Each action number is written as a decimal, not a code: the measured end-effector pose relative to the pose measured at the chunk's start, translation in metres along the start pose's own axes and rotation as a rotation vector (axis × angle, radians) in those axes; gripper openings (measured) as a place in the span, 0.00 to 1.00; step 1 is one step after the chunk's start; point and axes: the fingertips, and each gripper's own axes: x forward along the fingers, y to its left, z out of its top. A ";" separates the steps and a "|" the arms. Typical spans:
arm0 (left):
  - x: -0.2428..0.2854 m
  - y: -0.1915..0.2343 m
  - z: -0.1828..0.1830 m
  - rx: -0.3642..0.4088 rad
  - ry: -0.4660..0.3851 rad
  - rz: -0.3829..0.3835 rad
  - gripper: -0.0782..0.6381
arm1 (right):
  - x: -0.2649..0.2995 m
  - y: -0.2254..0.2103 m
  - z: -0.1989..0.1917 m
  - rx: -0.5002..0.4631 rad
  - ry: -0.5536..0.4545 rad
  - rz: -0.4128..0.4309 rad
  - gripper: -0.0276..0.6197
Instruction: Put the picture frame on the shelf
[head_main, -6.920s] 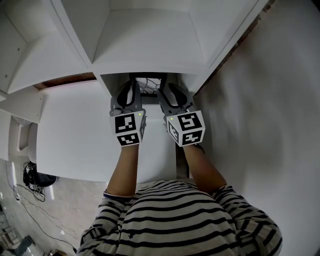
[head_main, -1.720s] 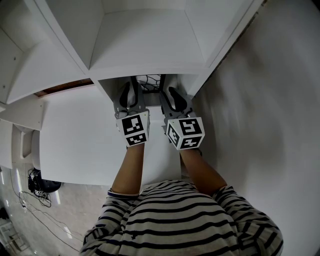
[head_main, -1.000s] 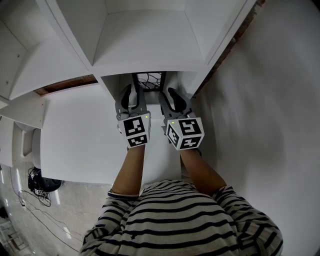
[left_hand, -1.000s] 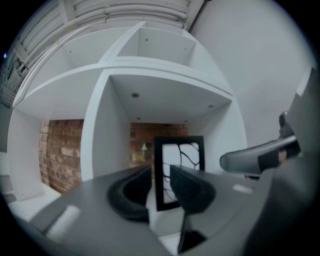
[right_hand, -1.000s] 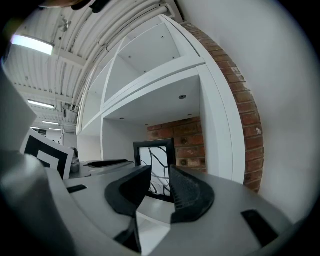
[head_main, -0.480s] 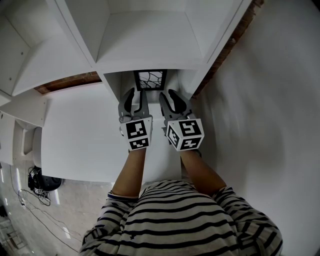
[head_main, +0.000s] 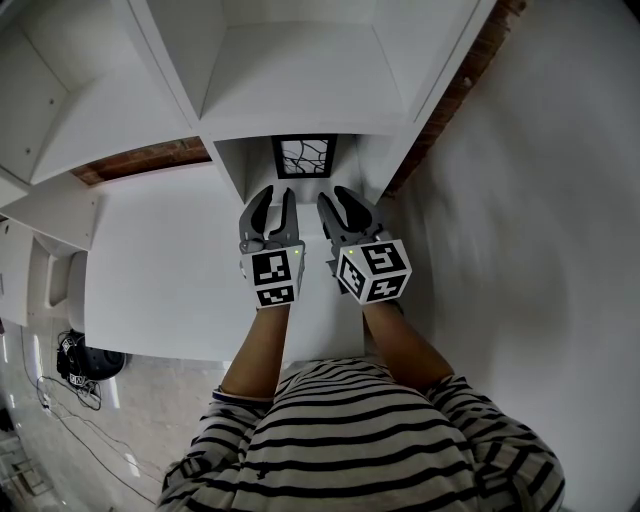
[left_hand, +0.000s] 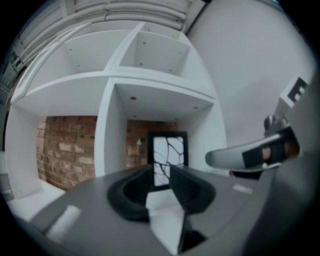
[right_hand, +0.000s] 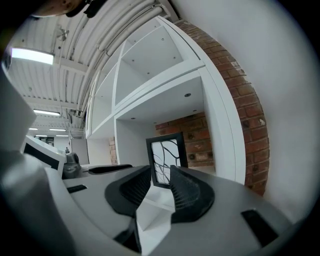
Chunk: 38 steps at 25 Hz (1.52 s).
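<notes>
Head view: one frame (head_main: 304, 156) stands in the shelf (head_main: 300, 80) at upper centre; two grippers below, left gripper (head_main: 272, 206) and right gripper (head_main: 341, 205), clear of it. Left gripper view: fingers parted, empty, frame (left_hand: 167, 157) centred beyond. Right gripper view: fingers parted, empty likewise.

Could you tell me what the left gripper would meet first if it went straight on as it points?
Probably the picture frame standing upright in the shelf compartment ahead; nothing shows in between, though depth is unclear.
</notes>
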 end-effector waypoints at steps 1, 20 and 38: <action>-0.002 -0.001 -0.002 0.001 0.003 -0.008 0.25 | -0.001 0.002 -0.002 0.009 0.002 0.014 0.22; -0.050 -0.040 -0.042 -0.190 -0.007 -0.316 0.25 | -0.038 0.030 -0.045 0.202 0.021 0.273 0.20; -0.115 -0.064 -0.092 -0.313 0.001 -0.534 0.25 | -0.074 0.069 -0.106 0.241 0.102 0.486 0.20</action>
